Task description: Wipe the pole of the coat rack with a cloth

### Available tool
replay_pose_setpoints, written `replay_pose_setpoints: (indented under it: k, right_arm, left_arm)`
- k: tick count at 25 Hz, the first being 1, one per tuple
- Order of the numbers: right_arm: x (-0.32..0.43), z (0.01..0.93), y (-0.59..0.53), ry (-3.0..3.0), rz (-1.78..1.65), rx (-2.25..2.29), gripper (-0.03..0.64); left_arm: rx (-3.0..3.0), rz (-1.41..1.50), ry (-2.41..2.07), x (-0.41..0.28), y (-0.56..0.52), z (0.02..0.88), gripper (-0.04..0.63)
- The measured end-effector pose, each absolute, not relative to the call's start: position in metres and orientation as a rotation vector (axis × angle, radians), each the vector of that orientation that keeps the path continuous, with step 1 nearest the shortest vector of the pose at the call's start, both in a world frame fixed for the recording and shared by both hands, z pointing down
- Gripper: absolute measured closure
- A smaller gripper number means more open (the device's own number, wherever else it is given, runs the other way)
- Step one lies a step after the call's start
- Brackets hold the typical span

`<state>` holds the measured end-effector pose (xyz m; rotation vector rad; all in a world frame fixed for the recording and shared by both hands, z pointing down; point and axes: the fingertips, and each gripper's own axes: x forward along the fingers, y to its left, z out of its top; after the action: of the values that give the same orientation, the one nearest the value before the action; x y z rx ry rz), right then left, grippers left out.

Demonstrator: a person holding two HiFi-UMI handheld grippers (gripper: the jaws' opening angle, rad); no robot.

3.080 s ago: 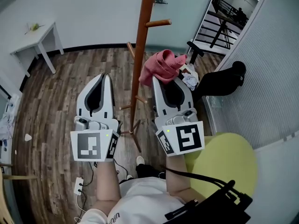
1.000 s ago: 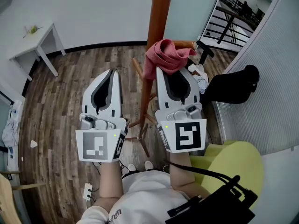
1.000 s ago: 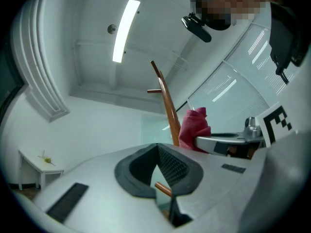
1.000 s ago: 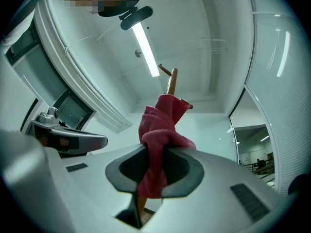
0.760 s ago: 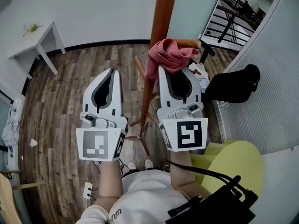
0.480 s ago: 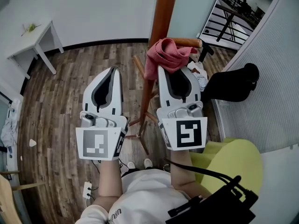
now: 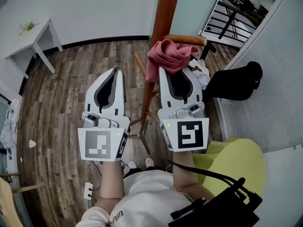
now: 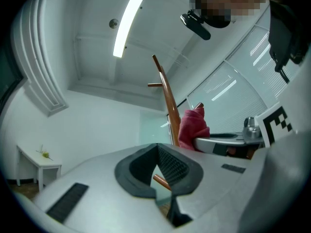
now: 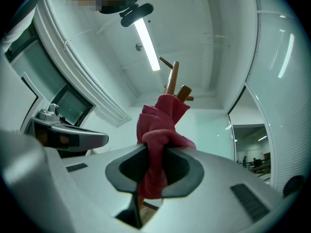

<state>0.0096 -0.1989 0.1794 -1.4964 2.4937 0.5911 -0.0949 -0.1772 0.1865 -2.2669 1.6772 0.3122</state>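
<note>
Gripping a bunched pink cloth (image 9: 160, 125), the right gripper (image 9: 153, 152) has both jaws closed on the cloth's middle; folds rise above the jaw tips and a tail hangs below them. Left gripper (image 8: 156, 147): jaws drawn together at the tips, nothing held; only a wooden peg of the rack shows through the hollow behind the pads. In the head view the left gripper (image 7: 115, 71) sits left of the rack's stem, apart from it, and the right gripper (image 7: 177, 70) sits on the other side. Cloth (image 7: 168, 56): carried at the right gripper's tip, lying against or just beside the pole (image 7: 163, 13), directly under a horizontal peg (image 7: 185, 39); actual contact cannot be confirmed from either view. Pole: reddish-brown wood, upright, running from the top of the head view down between the two grippers to splayed lower pegs (image 7: 140, 70) and feet. Surroundings: wood-plank floor (image 7: 61, 89), white side table (image 7: 31, 40) at far left, black bag (image 7: 232, 84) and yellow-green seat (image 7: 232, 160) to the right. Progress, as judged: cloth is in hand and brought to the pole's mid-height, so wiping is at its start or under way; no wiped stretch is distinguishable, and the lengths above and below the cloth appear left to do.
</note>
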Motion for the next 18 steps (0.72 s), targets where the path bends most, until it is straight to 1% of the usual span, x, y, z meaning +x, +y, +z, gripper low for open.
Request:
replay_pose_setpoints:
  k: [18]
  right_arm:
    - [0.01,0.197,-0.2,2.537,0.56,-1.524,0.538]
  left_arm:
    - [-2.298,0.295,1.691,-0.092,-0.176,0.2,0.585]
